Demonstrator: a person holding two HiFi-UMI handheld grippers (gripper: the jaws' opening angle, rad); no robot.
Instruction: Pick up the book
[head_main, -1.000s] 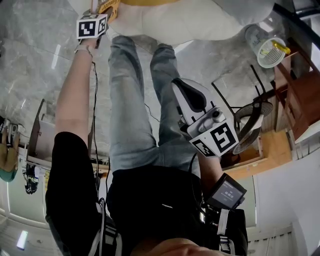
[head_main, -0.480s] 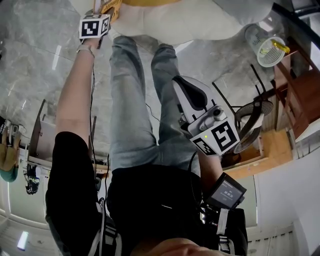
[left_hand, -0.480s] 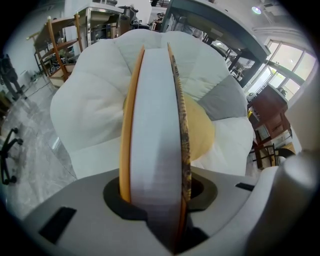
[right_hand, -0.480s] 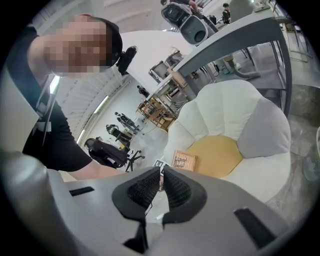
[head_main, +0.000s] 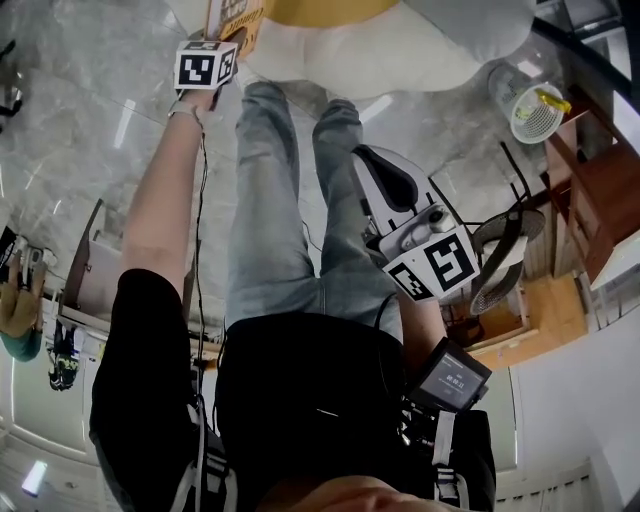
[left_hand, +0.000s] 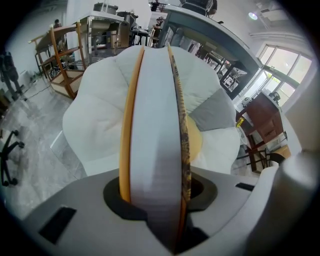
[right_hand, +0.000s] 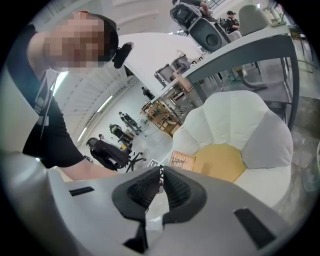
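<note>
Sitting inside left hand-held gripper: book

To your left the marble floor lies bare, and a gripper can swing wide there. Straight ahead the white flower-shaped seat blocks the low way; its yellow centre lies open from above. Your own legs fill the middle between both hands. On your right the room is tight: a white basket, a floor fan and a wooden unit crowd near the right gripper, whose jaws meet and leave no gap. The book fills the whole gap of the left gripper.
</note>
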